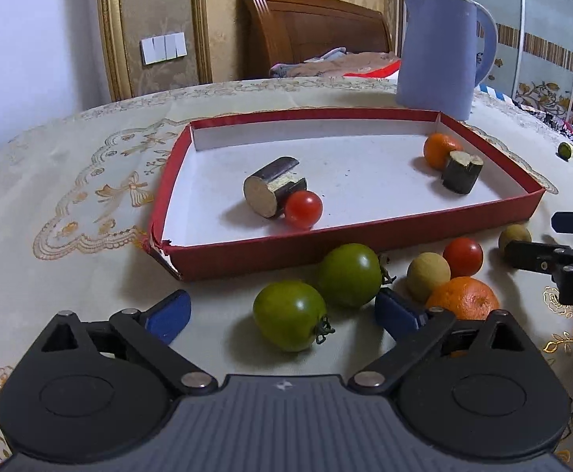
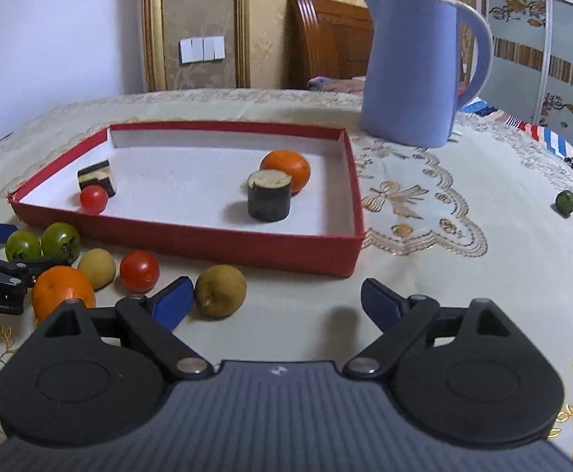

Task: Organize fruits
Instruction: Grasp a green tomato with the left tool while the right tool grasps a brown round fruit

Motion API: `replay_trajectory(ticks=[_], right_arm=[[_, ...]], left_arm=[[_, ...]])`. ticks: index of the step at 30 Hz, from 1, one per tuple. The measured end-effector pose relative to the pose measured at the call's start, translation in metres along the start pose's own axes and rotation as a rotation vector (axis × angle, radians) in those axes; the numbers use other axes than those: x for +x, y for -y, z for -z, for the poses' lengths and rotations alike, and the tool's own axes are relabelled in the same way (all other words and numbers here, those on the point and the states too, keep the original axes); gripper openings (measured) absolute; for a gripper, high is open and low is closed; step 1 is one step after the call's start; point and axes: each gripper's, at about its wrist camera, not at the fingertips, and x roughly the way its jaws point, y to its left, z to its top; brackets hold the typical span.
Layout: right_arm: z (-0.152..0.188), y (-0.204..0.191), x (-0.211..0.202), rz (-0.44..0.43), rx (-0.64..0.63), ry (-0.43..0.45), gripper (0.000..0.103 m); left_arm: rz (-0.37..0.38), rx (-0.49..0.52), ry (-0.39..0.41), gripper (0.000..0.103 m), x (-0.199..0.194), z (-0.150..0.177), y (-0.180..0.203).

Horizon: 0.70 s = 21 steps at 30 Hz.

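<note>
A red tray (image 1: 365,232) (image 2: 192,238) with a white floor holds a red cherry tomato (image 1: 303,209) (image 2: 94,199), an orange (image 1: 439,149) (image 2: 288,165) and two dark cut stalk pieces (image 1: 272,187) (image 2: 269,196). In front of it lie two green tomatoes (image 1: 290,314) (image 1: 350,274), a red tomato (image 1: 462,256) (image 2: 139,270), a tan fruit (image 1: 428,276) (image 2: 96,267), an orange (image 1: 463,299) (image 2: 63,289) and a brown fruit (image 2: 220,290). My left gripper (image 1: 282,312) is open around the near green tomato. My right gripper (image 2: 276,306) is open and empty, just right of the brown fruit.
A blue jug (image 1: 439,53) (image 2: 416,67) stands behind the tray's far right corner. A small green fruit (image 2: 565,203) (image 1: 564,151) lies alone far right on the embroidered tablecloth (image 2: 424,204). A bed and a wardrobe stand beyond the table.
</note>
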Motion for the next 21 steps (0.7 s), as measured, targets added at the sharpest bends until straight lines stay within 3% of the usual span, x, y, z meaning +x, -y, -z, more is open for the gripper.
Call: replay_trajectory(ticks=[9,18,21], right_arm=[[0.0003,-0.0008,0.0048,-0.008,-0.005,-0.022,0.09],[0.0001,-0.0011,0.006,-0.01,-0.013,-0.034,0.09],[0.0001,-0.0013,0.0063,-0.011,-0.013,-0.036,0.089]], left_arm=[[-0.017,0.001,0.013,0.1,-0.0016,0.0,-0.0011],[0.034,0.034,0.044,0.068,-0.0074,0.0016,0.0049],[0.041,0.039,0.046,0.066,-0.0069,0.0015,0.0063]])
